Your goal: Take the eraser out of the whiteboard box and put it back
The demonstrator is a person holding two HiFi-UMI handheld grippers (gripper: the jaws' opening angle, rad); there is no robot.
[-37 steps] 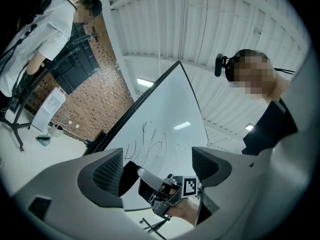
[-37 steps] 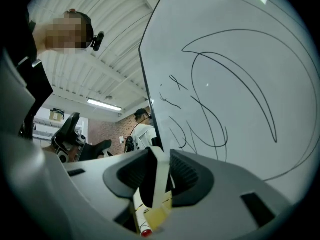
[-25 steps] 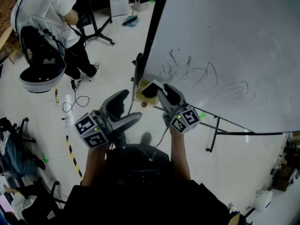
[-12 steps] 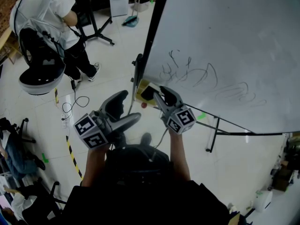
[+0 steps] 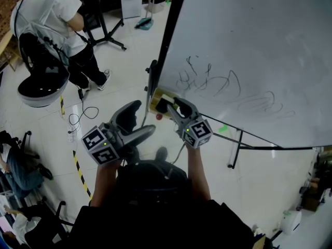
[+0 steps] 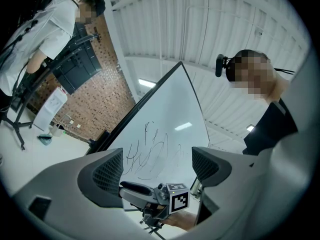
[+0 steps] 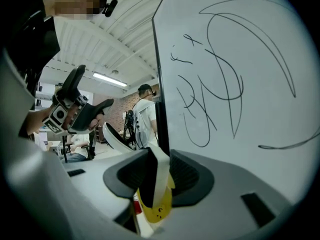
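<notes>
My right gripper (image 5: 173, 107) is shut on the eraser (image 5: 165, 106), a white block with a dark felt side. It holds it at the lower left corner of the whiteboard (image 5: 249, 40), just above the yellow box (image 5: 156, 98). In the right gripper view the eraser (image 7: 159, 176) stands upright between the two pads, with the yellow box (image 7: 156, 205) directly below it. My left gripper (image 5: 143, 117) hangs open and empty to the left, apart from the board. In the left gripper view its jaws (image 6: 159, 166) frame the right gripper (image 6: 170, 200) and the whiteboard (image 6: 165, 129).
Black scribbles cover the whiteboard's lower left. Its black frame edge (image 5: 168, 35) and stand legs (image 5: 236, 149) reach the floor. A person in a white shirt (image 5: 49, 9) stands at upper left beside a round white seat (image 5: 39, 84). Cables (image 5: 78, 118) lie on the floor.
My right gripper has sunk a little and rolled, bringing the eraser closer to the yellow box. The left gripper has kept still.
</notes>
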